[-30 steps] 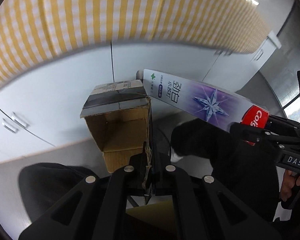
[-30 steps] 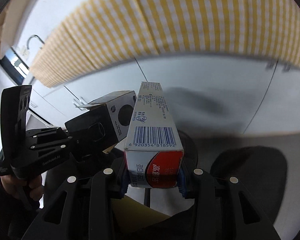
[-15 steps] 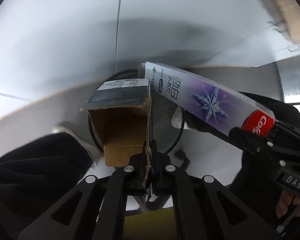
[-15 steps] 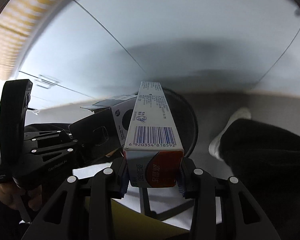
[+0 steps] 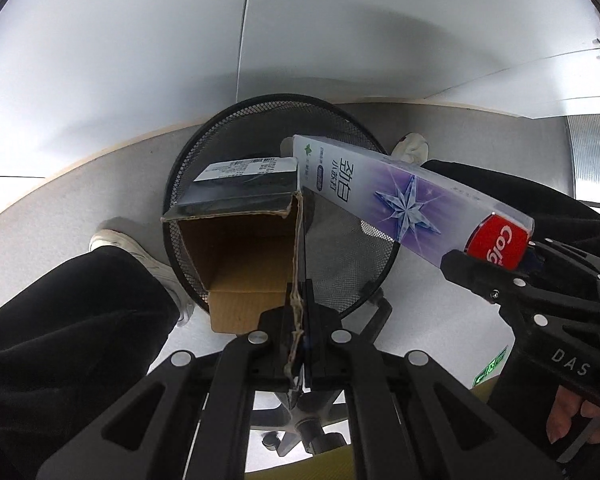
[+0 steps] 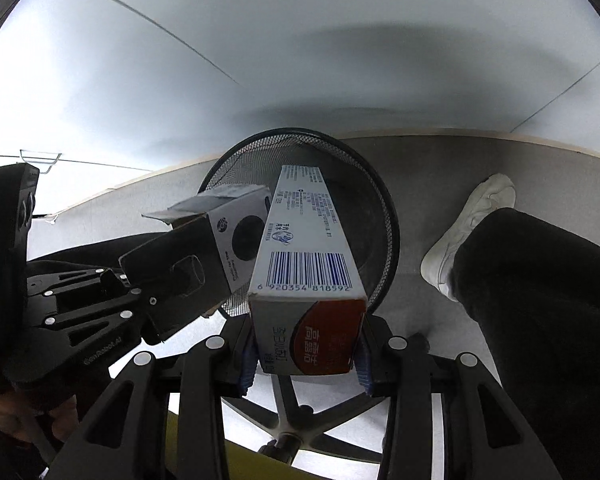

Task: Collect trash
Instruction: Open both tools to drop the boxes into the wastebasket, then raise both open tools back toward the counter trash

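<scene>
Hanging over wire bin [image 5: 374,280]: left gripper [image 5: 298,344] pinching cardboard box [image 5: 244,248] wall, right gripper [image 6: 304,354] clamping toothpaste carton [image 6: 308,248]. Risk: long carton catching the rim, tipping out.

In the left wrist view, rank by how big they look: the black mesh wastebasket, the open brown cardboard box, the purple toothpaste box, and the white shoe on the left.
1. Black mesh wastebasket
2. Open brown cardboard box and purple toothpaste box: look alike in size, and both sit closer to the camera, so no ranking.
3. White shoe, partly hidden by a trouser leg.
</scene>
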{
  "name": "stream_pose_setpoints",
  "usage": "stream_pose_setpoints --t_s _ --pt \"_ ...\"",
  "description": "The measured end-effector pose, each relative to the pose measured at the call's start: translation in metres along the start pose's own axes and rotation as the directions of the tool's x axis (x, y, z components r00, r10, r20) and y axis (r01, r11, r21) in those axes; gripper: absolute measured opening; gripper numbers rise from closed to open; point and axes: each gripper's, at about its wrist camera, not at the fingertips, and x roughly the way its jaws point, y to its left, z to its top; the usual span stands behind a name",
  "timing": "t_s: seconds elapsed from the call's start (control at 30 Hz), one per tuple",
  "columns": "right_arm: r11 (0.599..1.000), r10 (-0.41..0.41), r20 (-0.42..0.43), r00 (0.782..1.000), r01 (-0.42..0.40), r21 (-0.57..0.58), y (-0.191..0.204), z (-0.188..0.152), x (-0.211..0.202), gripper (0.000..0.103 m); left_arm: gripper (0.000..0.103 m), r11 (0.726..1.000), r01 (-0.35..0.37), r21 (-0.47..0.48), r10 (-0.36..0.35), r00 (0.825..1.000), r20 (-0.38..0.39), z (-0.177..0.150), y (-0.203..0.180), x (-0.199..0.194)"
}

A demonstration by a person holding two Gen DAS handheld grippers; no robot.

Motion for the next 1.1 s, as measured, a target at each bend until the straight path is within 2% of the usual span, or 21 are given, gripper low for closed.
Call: stream_pose_setpoints --t_s 0.03,0.07,0.1,0.13,0.17,0.2,0.27,0.3,0.37,0.6,0.83,1.0,1.1 --pt "1.0 0.001 0.002 1.0 -0.001 -0.001 -0.004 -0.001 0.001 0.044 0.007 1.0 -0.006 0.004 0.006 1.0 -0.001 0.002 0.0 0.0" --pt "1.0 -0.003 0.005 1.0 0.003 0.001 -0.008 -0.002 0.003 0.051 0.007 1.0 -0.011 0.005 0.011 1.0 -0.001 0.005 -0.001 -0.001" --pt "1.0 0.0 0.011 1.0 0.0 0.004 -0.008 0.0 0.002 0.064 0.025 1.0 0.001 0.001 -0.001 1.0 -0.001 0.006 -0.002 -0.002" --pt "1.0 -0.009 0.017 1.0 0.009 0.003 -0.008 0.0 0.001 0.071 0.058 1.0 0.009 -0.002 -0.009 1.0 0.0 0.007 0.0 -0.004" --pt "1.0 -0.03 0.022 0.999 0.03 -0.002 -0.009 0.001 0.001 0.082 0.075 1.0 0.005 -0.005 -0.005 1.0 0.007 0.006 0.0 -0.006" --pt "0.999 -0.041 0.028 0.999 0.041 0.0 -0.01 0.002 -0.001 0.085 0.082 1.0 -0.028 -0.014 0.029 0.999 0.027 0.004 0.0 -0.004" --pt "0.999 -0.042 0.036 0.998 0.041 0.015 -0.013 0.003 -0.004 0.093 0.085 1.0 -0.02 -0.012 0.021 0.999 0.029 0.005 0.003 -0.003" --pt "0.998 -0.053 0.043 0.998 0.052 0.02 -0.014 0.004 -0.006 0.094 0.091 1.0 -0.017 -0.013 0.018 1.0 0.024 0.005 0.002 -0.005" --pt "0.997 -0.078 0.054 0.996 0.077 0.018 -0.016 0.005 -0.01 0.095 0.094 0.999 -0.039 -0.019 0.04 0.998 0.043 0.004 0.003 -0.007" --pt "0.995 -0.104 0.091 0.99 0.104 0.005 -0.015 0.006 -0.027 0.098 0.094 0.997 -0.074 0.014 0.072 0.994 0.079 0.002 0.011 -0.016" --pt "0.996 -0.086 0.154 0.984 0.09 -0.018 -0.012 0.004 -0.057 0.099 0.096 0.996 -0.093 -0.009 0.094 0.988 0.122 -0.006 0.019 -0.04" --pt "0.996 -0.069 0.26 0.963 0.08 -0.034 -0.005 -0.009 -0.101 0.099 0.096 0.993 -0.116 -0.01 0.115 0.968 0.224 -0.021 0.016 -0.078" --pt "0.996 -0.059 0.331 0.942 0.079 -0.048 -0.002 -0.02 -0.132 0.099 0.097 0.997 -0.075 -0.017 0.077 0.951 0.3 -0.035 0.013 -0.11"
